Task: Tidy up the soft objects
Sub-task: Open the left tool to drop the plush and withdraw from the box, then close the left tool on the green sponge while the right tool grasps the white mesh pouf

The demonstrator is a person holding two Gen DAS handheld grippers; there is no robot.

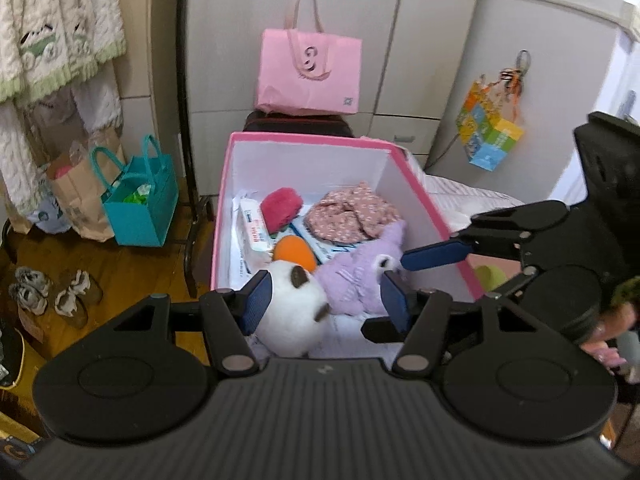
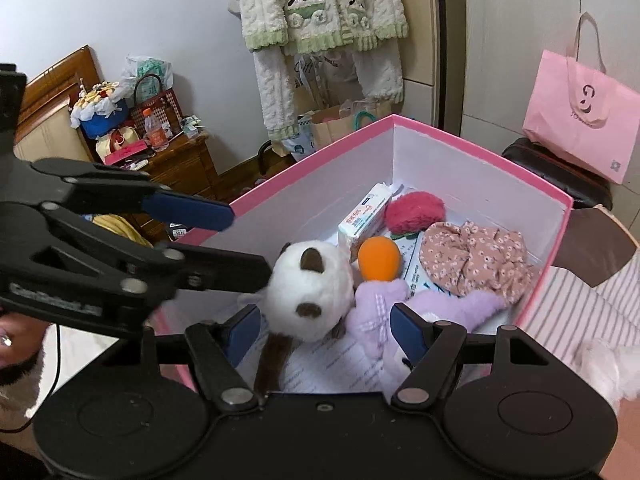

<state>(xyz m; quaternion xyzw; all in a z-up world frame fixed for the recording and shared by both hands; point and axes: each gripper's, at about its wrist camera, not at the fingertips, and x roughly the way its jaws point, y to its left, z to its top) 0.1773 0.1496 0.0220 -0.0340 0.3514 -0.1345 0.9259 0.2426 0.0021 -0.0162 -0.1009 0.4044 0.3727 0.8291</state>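
Left wrist view looks down over the near rim of a pink box (image 1: 420, 184) with white inner walls, and both claws hang above its near end. The left claw (image 1: 324, 298) stands partly apart, its blue pads either side of the white plush (image 1: 288, 316); the left pad seems to touch the plush's flank, but the right pad is clear of it, so I judge nothing is gripped. The right claw (image 1: 420, 268) comes in from the right over the box wall, its jaws wide, one pad tip just beside the purple plush (image 1: 352, 280); it holds nothing. In the right wrist view the right claw (image 2: 324, 330) frames both toys: the white plush (image 2: 308, 292) lies left of centre with a brown limb trailing toward the camera, the purple plush (image 2: 380, 312) right of centre and touching it, its long axis running right, toward the floral cloth (image 2: 476, 264). The left claw (image 2: 244, 240) is nearer the white plush, the right nearer the purple one. Farther in lie an orange ball (image 2: 378, 258), a red fluffy piece (image 2: 416, 210) and a tissue pack (image 2: 362, 216), all on printed paper over the box floor. The box appears to rest on a bed with a striped cover (image 2: 580, 308). Around it: a pink tote (image 1: 308, 76), a teal bag (image 1: 140, 208), hanging pyjamas (image 2: 320, 12), a wooden floor (image 1: 132, 264).
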